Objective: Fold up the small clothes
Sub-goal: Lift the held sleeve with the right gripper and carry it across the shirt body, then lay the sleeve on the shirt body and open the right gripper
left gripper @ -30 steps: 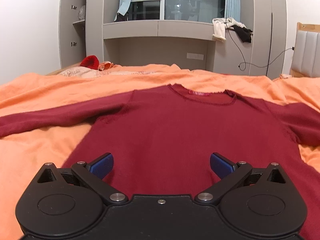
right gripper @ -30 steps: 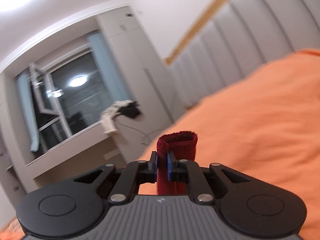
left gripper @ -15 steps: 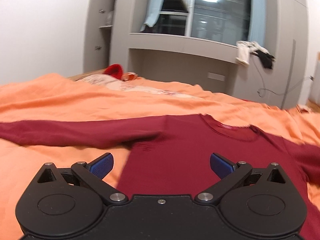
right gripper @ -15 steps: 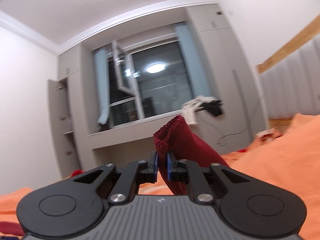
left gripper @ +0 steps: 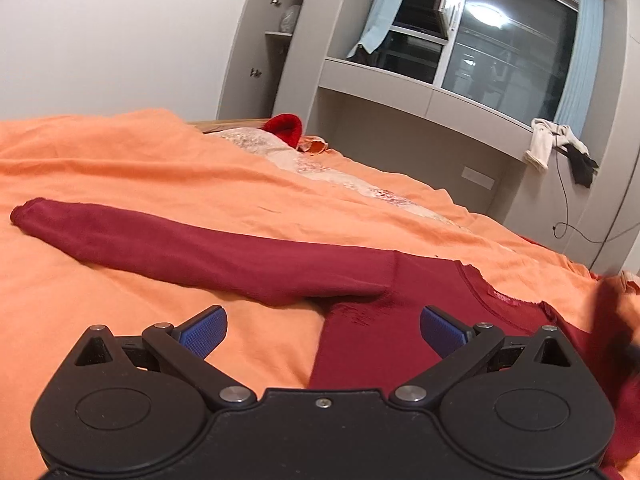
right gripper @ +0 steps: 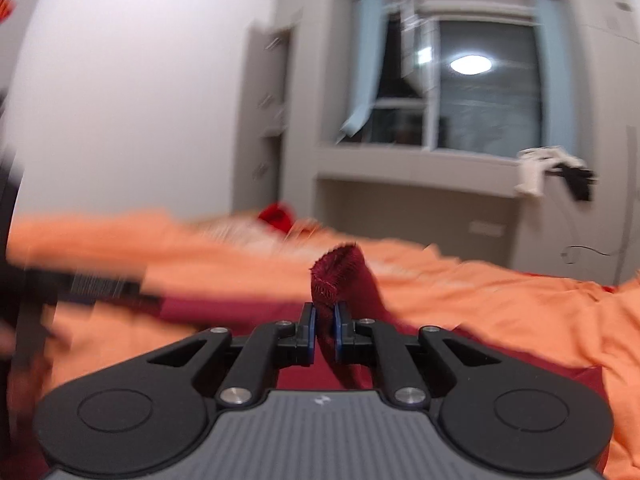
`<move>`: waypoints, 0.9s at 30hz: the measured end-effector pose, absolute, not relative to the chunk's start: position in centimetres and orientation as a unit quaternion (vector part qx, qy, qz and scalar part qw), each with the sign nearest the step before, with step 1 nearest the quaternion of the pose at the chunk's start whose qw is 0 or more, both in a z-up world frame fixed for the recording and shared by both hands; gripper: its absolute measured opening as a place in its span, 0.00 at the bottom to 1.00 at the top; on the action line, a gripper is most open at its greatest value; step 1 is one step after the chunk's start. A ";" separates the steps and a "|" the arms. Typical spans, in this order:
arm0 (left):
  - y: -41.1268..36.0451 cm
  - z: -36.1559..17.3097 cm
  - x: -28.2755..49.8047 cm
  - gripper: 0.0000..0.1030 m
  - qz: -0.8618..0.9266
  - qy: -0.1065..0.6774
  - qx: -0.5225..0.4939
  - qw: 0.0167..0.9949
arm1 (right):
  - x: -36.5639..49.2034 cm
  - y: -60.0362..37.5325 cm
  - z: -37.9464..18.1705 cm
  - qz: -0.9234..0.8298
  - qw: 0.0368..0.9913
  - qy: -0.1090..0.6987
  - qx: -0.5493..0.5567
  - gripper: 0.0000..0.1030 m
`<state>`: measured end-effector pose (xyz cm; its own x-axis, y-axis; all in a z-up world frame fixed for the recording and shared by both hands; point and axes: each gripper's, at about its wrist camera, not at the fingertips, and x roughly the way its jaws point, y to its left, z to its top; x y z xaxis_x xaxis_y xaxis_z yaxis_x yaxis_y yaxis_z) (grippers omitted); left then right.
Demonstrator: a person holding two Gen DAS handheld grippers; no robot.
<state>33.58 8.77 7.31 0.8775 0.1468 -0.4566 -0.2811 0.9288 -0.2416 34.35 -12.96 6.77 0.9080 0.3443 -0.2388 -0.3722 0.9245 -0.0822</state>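
- so we've got the dark red sweater lying flat on the orange bedspread, collar toward the far edge of the bed, one long sleeve stretched out flat toward the bed's left side
- our right gripper is pinched nearly shut on the cuff of the other sleeve, cuff end poking up past the pads
- left gripper is wide open with nothing in it, hovering over the sweater's armpit area
- what could go wrong imo: only a bit of cuff sits in that pinch, so a quick swing could tug it loose, or drag the whole body out of square and bunch it up
- the right view is pretty blurry, so we can't tell exactly where the sleeve would land
- both grippers sit close over the chest, so they could bump
- room wise we're fine: loads of bare bedspread to the left and at the far edge, with just a red item and pale fabric well apart near the far left corner
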 end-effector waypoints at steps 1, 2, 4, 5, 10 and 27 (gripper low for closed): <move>8.9 7.3 33.6 1.00 0.113 0.222 -0.155 0.956 | 34.1 -11.9 6.0 0.194 0.970 0.124 -0.082 0.10; 9.1 7.3 33.7 1.00 0.113 0.223 -0.156 0.956 | 33.9 -11.1 5.2 0.204 0.964 0.135 -0.099 0.10; 9.0 7.2 33.6 1.00 0.114 0.224 -0.156 0.955 | 33.3 -9.5 3.9 0.224 0.953 0.156 -0.134 0.10; 9.1 7.2 33.6 1.00 0.113 0.225 -0.156 0.955 | 33.4 -9.0 3.5 0.231 0.947 0.164 -0.150 0.10; 8.7 7.1 33.8 1.00 0.104 0.230 -0.150 0.956 | 32.4 -7.6 2.2 0.252 0.930 0.183 -0.196 0.12; 4.5 5.2 33.9 1.00 -0.019 0.263 -0.111 0.958 | 28.3 -17.7 3.1 0.239 0.943 0.206 -0.107 0.85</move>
